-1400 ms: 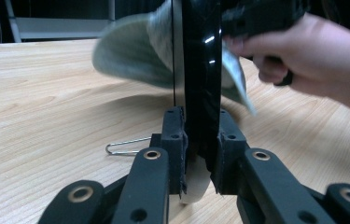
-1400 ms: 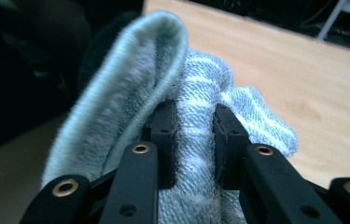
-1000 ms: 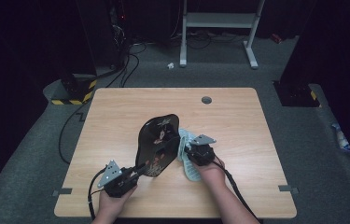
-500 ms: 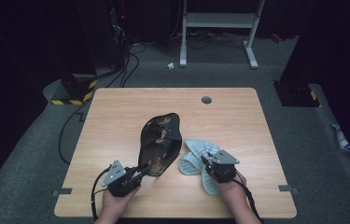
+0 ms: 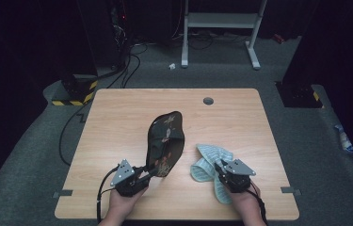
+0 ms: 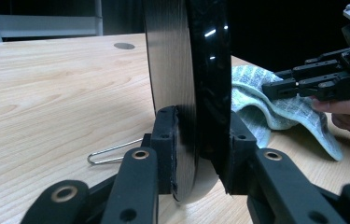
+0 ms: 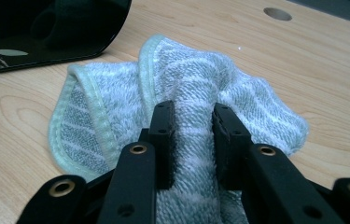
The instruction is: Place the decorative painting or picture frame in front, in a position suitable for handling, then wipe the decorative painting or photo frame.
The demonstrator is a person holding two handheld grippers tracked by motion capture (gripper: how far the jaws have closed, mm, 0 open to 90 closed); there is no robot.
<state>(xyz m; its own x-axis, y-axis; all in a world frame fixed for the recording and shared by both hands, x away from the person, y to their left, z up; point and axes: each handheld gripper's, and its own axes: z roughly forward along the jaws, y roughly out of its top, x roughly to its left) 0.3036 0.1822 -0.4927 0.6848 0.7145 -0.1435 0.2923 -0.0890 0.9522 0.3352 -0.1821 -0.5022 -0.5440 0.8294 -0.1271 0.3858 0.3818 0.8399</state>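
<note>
On the wooden table (image 5: 117, 122), your left gripper (image 5: 142, 177) props the black tray (image 5: 166, 141) upright, jaws just easing, while your right gripper (image 5: 221, 170) clamps the towel (image 5: 207, 162) for wiping.

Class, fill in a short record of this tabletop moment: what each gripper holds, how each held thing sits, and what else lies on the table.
left gripper: jaws have just been opening, pads at the rim of the glossy black lacquer tray
tray pose: tilted up on edge
right gripper: shut on the pale green striped cloth
cloth: crumpled on the light wooden table, beside the tray
other: thin wire clip lying on the table
</note>
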